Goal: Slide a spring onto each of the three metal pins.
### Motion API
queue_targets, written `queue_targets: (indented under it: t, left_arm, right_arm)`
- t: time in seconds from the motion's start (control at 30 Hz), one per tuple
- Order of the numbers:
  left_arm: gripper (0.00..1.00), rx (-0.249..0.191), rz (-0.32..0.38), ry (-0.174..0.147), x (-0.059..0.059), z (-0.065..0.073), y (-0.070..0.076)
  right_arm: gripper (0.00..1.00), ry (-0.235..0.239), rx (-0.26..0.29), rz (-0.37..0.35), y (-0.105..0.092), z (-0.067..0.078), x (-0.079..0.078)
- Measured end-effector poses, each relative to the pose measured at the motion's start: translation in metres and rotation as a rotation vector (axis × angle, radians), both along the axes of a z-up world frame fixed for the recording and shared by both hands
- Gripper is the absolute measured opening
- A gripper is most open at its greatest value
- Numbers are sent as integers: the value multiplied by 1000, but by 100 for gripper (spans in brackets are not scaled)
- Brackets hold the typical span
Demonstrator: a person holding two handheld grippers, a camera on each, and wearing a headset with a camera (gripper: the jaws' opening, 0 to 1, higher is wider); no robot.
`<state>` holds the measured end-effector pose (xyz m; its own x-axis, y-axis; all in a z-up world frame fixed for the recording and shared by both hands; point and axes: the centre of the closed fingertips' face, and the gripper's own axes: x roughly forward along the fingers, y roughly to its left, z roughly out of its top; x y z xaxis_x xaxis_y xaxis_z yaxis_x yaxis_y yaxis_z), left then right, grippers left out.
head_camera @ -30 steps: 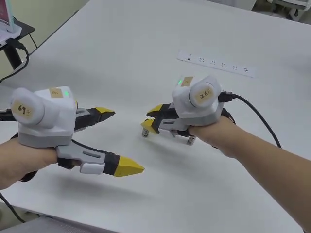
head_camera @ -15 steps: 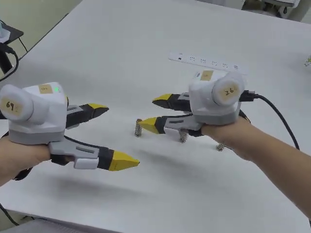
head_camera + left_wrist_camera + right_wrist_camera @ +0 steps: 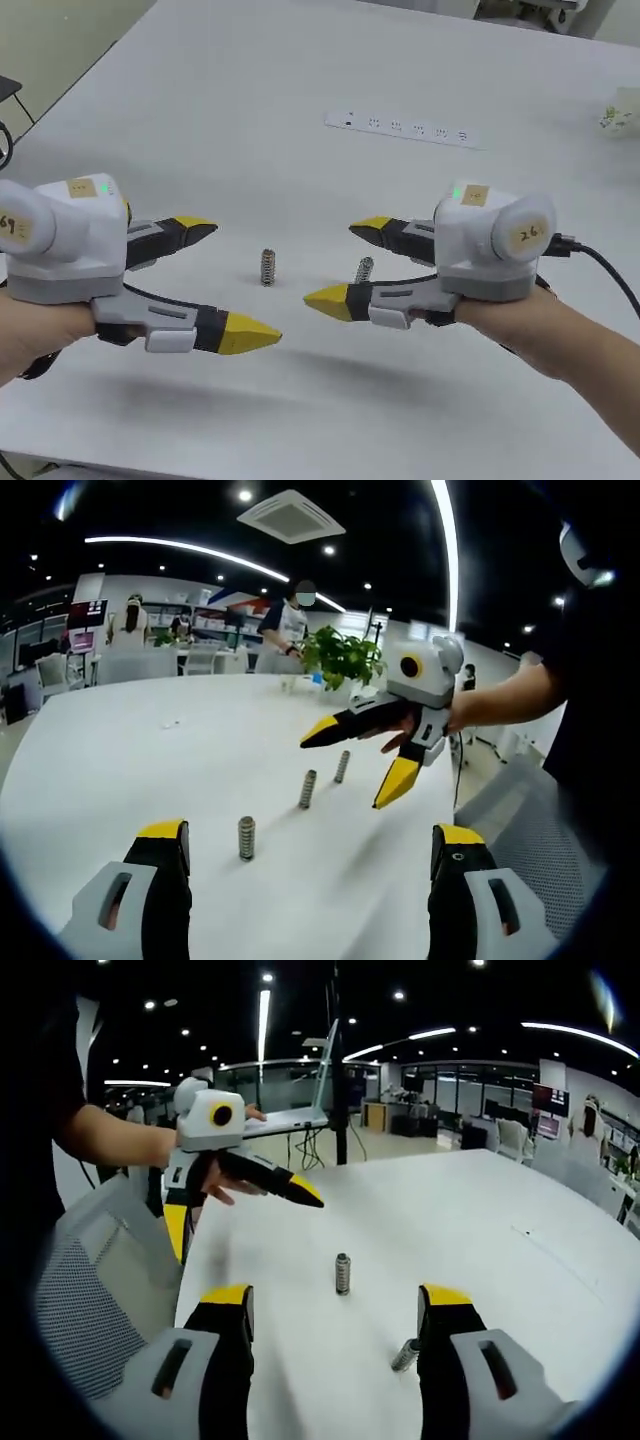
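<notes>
Two small metal springs stand on the white table (image 3: 250, 120) between my grippers: one upright (image 3: 268, 267), one leaning (image 3: 364, 270). The left gripper view has three springs in a row (image 3: 246, 837) (image 3: 308, 789) (image 3: 342, 766). The right gripper view has the upright spring (image 3: 343, 1273) and the leaning spring (image 3: 405, 1355). I cannot make out pins inside them. My left gripper (image 3: 225, 280) is open, left of the springs. Facing it from the right, my right gripper (image 3: 335, 262) is open too, with nothing between its fingers.
A white power strip (image 3: 405, 128) lies farther back on the table. A black cable (image 3: 600, 270) trails from the right gripper. A small pale object (image 3: 620, 110) sits at the far right edge. Chairs, plants and people stand beyond the table in the left gripper view.
My right gripper has drawn back to the right, off the springs, and its jaws have spread wider. The springs now stand uncovered. The left gripper has barely moved.
</notes>
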<state>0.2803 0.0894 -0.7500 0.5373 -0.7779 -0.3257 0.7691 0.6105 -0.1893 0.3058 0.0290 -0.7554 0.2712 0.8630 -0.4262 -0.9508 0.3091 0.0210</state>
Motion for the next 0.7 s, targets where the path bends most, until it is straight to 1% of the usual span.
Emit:
queue_targets:
  t: [0.1, 0.17, 0.23, 0.3, 0.37, 0.6, 0.67, 0.7]
  left_arm:
    - [98, 0, -2, -1, 0, 0, -1]
    - [98, 1, -4, -3, -1, 0, -2]
    - [98, -5, -6, -2, -2, 1, -4]
    - [98, -11, -12, -10, -3, 3, -7]
    - [98, -23, -12, -12, -3, 5, -9]
    - [98, -19, -12, -14, -5, 4, -7]
    - [98, -19, -10, -15, -5, 4, -6]
    - [98, -19, -9, -16, -5, 5, -6]
  right_arm:
    - [73, 5, 28, -26, -10, 3, -2]
    - [76, 7, 34, -41, -17, 4, -3]
    - [79, 9, 41, -54, -22, 5, -4]
    - [82, 17, 49, -69, -29, 5, -5]
    - [85, 21, 58, -90, -37, 5, -5]
    - [94, 33, 83, -158, -65, 4, -9]
    - [96, 41, 78, -180, -75, 1, -8]
    - [97, 41, 77, -184, -76, 0, -8]
